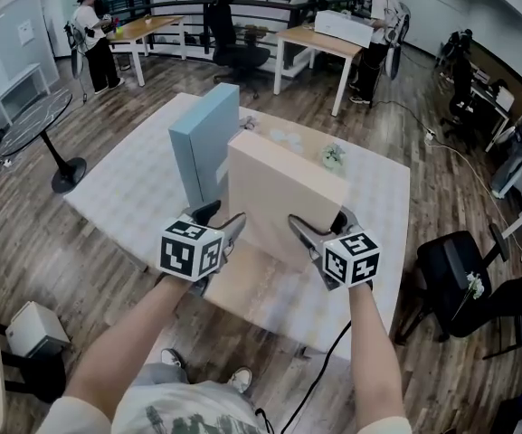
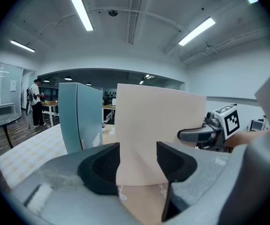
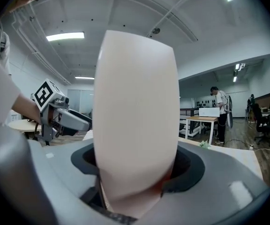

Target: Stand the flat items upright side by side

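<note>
Left gripper view shows the left gripper (image 2: 138, 161) with its two dark jaws squeezed on the near edge of a tan flat cardboard box (image 2: 158, 125), one jaw on each face. The right gripper view shows the right gripper (image 3: 137, 165) clamped on the same tan box (image 3: 137, 107), which fills the gap between its jaws. From the head view, the left gripper (image 1: 223, 217) holds the box's lower left corner and the right gripper (image 1: 317, 222) holds its lower right corner. Both bare arms reach straight out from the person, side by side, and both grippers tip a little downward. The tan box (image 1: 283, 197) stands upright on its long edge on a table with a white checked cloth (image 1: 134, 179). A light blue flat box (image 1: 204, 138) also stands upright, just beside the tan one on its left and a bit farther from the person, with a small gap between them. A small green and white thing (image 1: 333, 156) lies on the cloth behind the tan box. Farther off there are wooden desks, black chairs and people standing.
</note>
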`<state>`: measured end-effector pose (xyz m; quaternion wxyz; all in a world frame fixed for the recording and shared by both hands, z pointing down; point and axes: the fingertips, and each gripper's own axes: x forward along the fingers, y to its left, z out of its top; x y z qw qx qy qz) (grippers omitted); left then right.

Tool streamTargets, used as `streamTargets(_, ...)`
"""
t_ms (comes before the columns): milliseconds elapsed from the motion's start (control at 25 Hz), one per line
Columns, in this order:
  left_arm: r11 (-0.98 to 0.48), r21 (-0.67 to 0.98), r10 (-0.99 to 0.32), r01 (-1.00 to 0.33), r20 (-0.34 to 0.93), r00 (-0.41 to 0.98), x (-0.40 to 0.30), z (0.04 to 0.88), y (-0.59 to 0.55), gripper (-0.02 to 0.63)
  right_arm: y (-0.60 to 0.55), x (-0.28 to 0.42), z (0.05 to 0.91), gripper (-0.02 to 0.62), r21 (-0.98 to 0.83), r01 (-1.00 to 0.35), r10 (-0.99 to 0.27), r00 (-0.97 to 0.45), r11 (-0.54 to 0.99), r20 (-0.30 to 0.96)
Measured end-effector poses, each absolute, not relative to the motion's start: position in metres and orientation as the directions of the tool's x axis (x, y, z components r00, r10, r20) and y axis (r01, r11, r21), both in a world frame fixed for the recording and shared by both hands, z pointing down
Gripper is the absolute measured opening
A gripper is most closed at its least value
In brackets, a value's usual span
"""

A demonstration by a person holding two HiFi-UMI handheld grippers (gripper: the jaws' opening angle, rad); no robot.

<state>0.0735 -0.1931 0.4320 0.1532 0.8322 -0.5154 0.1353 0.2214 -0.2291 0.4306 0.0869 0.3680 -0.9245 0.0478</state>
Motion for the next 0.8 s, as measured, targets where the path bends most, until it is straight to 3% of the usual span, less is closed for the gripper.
streamTargets(800, -0.424, 0.155, -0.814, -0.892, 0.366, 0.450, -0.038, 0.428, -0.226, 0.255, -0.235, 0.156, 0.425, 0.344, 0.085, -0.923, -0.922, -0.361, 0.375, 0.144)
